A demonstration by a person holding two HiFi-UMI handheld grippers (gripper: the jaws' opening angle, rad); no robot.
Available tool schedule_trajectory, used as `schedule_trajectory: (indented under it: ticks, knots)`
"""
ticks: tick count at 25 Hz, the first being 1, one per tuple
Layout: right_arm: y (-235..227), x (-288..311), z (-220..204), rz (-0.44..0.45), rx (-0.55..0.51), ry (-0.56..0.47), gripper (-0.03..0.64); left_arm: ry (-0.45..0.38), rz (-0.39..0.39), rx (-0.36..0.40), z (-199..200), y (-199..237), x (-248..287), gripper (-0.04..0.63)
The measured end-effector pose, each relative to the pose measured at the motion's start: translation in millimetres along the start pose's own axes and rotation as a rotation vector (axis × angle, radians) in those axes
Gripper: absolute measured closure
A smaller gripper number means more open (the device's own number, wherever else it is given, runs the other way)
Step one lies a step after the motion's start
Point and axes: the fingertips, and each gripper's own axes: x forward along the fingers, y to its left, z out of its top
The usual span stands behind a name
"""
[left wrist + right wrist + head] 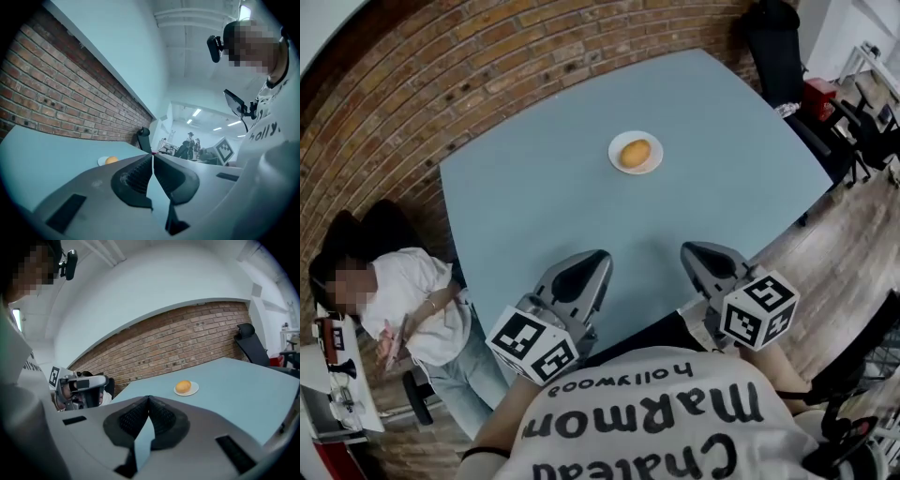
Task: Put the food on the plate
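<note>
A golden-brown bun (635, 153) lies on a small white plate (616, 162) near the far middle of the light blue table (534, 216). Both grippers are held at the table's near edge, well short of the plate. My left gripper (598, 255) is shut with nothing between its jaws, and my right gripper (696, 249) is shut and empty too. In the left gripper view the closed tips (152, 157) point past the bun (111, 160) on its plate (101, 161). In the right gripper view the bun (183, 386) and plate (193, 390) lie ahead of the closed tips (149, 398).
A brick wall (487, 66) runs behind the table's far left edge. A seated person in a white shirt (403, 300) is at the left, beside the table. A black office chair (773, 47) and a red object (818, 94) stand at the far right corner.
</note>
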Motion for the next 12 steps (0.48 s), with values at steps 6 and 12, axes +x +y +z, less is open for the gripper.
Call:
schedule_trajectory:
  ticks: [6,12]
  knots:
    - [18.9,-12.6,2.8,-0.021,-0.043,-0.014,0.609,-0.036,-0.013,0.005,2.3,-9.9,-19.8,0.578]
    - [29.2,-18.4,1.0,-0.031,-0.064,-0.008,0.609,-0.055,-0.017,-0.009,2.2,-12.9,-30.7,0.578]
